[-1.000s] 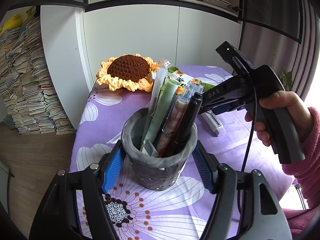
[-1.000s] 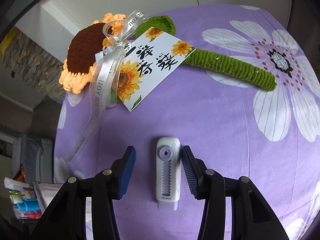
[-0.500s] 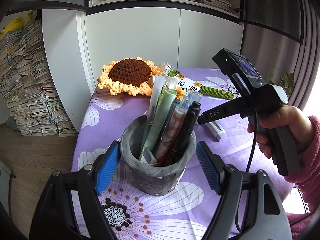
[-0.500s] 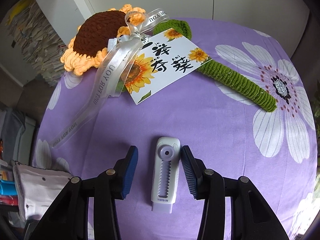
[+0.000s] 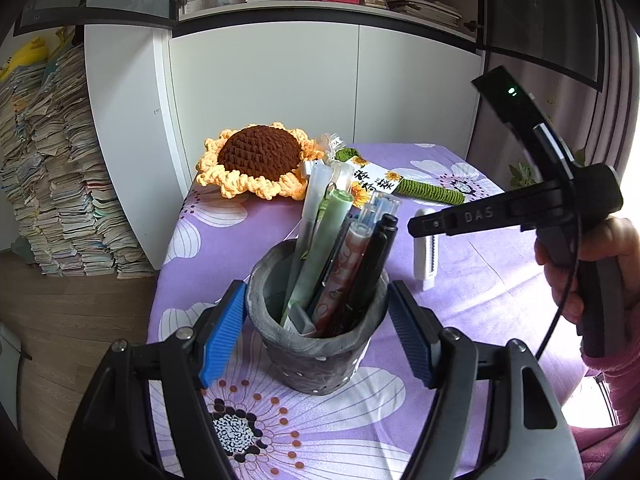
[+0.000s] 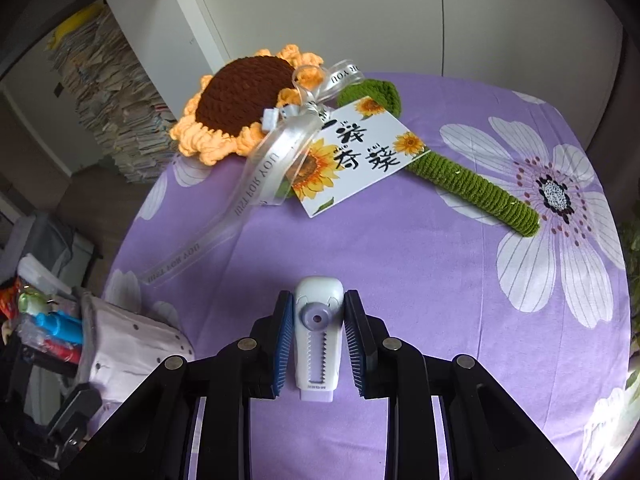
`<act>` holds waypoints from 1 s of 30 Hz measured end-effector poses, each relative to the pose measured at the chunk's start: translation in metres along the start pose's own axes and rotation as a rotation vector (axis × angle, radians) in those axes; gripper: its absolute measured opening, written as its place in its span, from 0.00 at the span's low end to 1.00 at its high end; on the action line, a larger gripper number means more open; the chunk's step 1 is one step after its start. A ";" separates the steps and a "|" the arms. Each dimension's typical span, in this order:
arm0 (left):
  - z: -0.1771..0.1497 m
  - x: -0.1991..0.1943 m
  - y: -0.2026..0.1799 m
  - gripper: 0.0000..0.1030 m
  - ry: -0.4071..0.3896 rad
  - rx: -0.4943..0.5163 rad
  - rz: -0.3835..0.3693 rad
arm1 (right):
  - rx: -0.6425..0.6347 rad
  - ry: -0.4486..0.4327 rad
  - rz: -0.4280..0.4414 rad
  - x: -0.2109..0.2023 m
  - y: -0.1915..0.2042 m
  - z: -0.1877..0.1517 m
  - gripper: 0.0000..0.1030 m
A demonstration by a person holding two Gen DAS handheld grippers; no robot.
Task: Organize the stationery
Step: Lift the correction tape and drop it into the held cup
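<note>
Right tongs (image 6: 316, 340) closing on a white correction tape (image 6: 318, 336) mid-desk (image 6: 440, 280); left tongs (image 5: 316, 320), also closing, flank the grey pen holder (image 5: 316, 344) at its near edge.

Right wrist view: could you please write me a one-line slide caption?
Right gripper closing on a white correction tape above the purple floral tablecloth, crocheted sunflower beyond.
</note>
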State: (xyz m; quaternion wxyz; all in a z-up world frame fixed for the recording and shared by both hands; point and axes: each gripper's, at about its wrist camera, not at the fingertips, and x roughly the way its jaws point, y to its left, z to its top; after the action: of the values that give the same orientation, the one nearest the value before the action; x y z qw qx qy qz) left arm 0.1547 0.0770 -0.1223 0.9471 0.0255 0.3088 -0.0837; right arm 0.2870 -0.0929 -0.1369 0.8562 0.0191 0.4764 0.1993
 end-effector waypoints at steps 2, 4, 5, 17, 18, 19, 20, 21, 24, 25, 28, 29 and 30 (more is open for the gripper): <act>0.000 0.000 -0.001 0.68 -0.001 0.001 0.002 | -0.021 -0.035 0.016 -0.016 0.006 -0.002 0.26; 0.000 0.000 -0.001 0.68 -0.001 0.001 0.002 | -0.043 -0.063 0.024 -0.032 0.010 -0.005 0.26; 0.000 0.000 -0.001 0.68 -0.001 0.001 0.002 | -0.053 -0.076 0.029 -0.039 0.012 -0.006 0.26; -0.001 0.001 -0.002 0.68 -0.002 0.003 -0.001 | -0.137 -0.218 0.248 -0.120 0.049 0.000 0.26; -0.002 0.001 -0.002 0.68 -0.002 0.003 -0.001 | -0.151 -0.226 0.273 -0.126 0.054 -0.001 0.26; -0.001 0.001 -0.002 0.68 -0.001 0.002 -0.001 | -0.165 -0.234 0.293 -0.132 0.059 -0.001 0.26; -0.001 0.002 -0.002 0.68 0.000 0.002 -0.002 | -0.179 -0.244 0.311 -0.137 0.063 -0.001 0.26; -0.001 0.002 -0.002 0.68 0.000 0.002 -0.002 | -0.192 -0.255 0.330 -0.141 0.067 -0.001 0.26; 0.000 0.002 -0.002 0.68 0.002 0.003 -0.002 | -0.233 -0.254 0.387 -0.143 0.079 0.002 0.26; 0.000 0.002 -0.003 0.68 0.002 0.003 -0.002 | -0.245 -0.242 0.399 -0.140 0.084 0.003 0.26; 0.000 0.002 -0.002 0.68 0.003 0.001 -0.004 | -0.273 -0.207 0.410 -0.125 0.096 0.005 0.26; 0.000 0.002 -0.002 0.68 0.003 0.000 -0.005 | -0.278 -0.195 0.414 -0.119 0.099 0.006 0.26; -0.001 0.001 -0.002 0.68 0.003 0.001 -0.006 | -0.282 -0.184 0.420 -0.115 0.101 0.007 0.26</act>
State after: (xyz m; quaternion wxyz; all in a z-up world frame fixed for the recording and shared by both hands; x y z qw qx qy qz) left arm 0.1551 0.0744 -0.1236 0.9463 0.0251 0.3104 -0.0864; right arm 0.2065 -0.0397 -0.0179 0.8301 0.0163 0.3496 0.4341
